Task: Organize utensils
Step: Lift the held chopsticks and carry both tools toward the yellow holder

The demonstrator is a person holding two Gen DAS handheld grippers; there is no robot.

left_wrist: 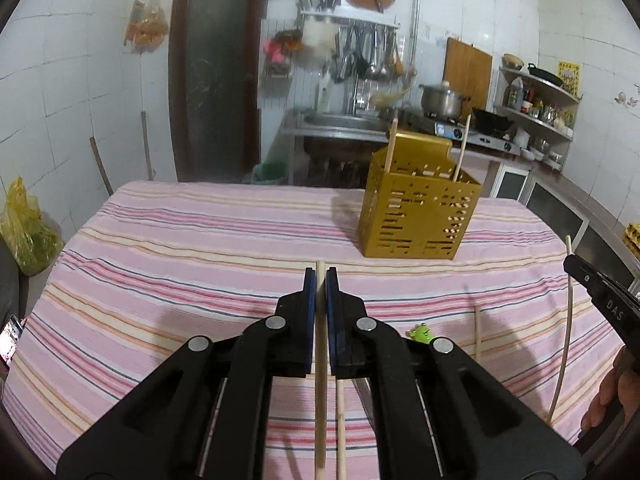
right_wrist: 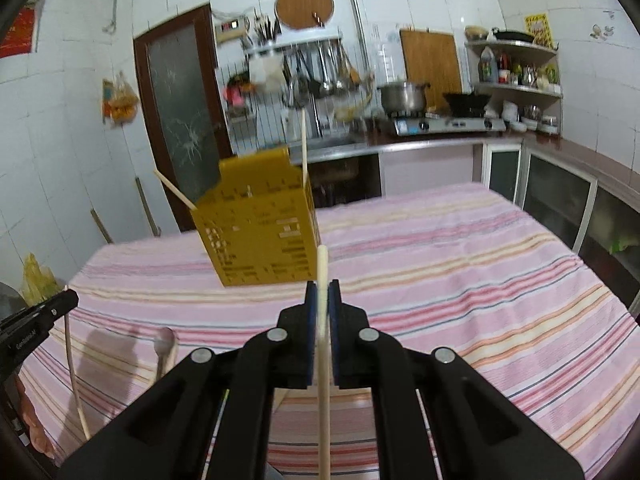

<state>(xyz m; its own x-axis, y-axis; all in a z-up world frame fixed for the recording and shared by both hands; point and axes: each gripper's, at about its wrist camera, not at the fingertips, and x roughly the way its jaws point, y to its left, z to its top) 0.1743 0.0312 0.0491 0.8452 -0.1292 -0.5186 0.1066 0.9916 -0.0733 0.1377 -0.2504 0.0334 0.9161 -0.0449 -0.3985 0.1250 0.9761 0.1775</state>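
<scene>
With both grippers clamped, left gripper (left_wrist: 320, 280) fingers pinching one chopstick (left_wrist: 320, 400), right gripper (right_wrist: 322, 292) fingers pinching another chopstick (right_wrist: 323, 380), above table (left_wrist: 180, 240). Gold holder (left_wrist: 416, 216) ahead, two sticks inside. Risk: loose pivot, missing the holder opening, tipping holder.

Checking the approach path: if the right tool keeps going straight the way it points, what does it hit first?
Probably the gold perforated utensil holder, just left of the line. The right tool is shut on a pale wooden chopstick whose tip overlaps the holder's lower right corner. Depth is unclear.
</scene>
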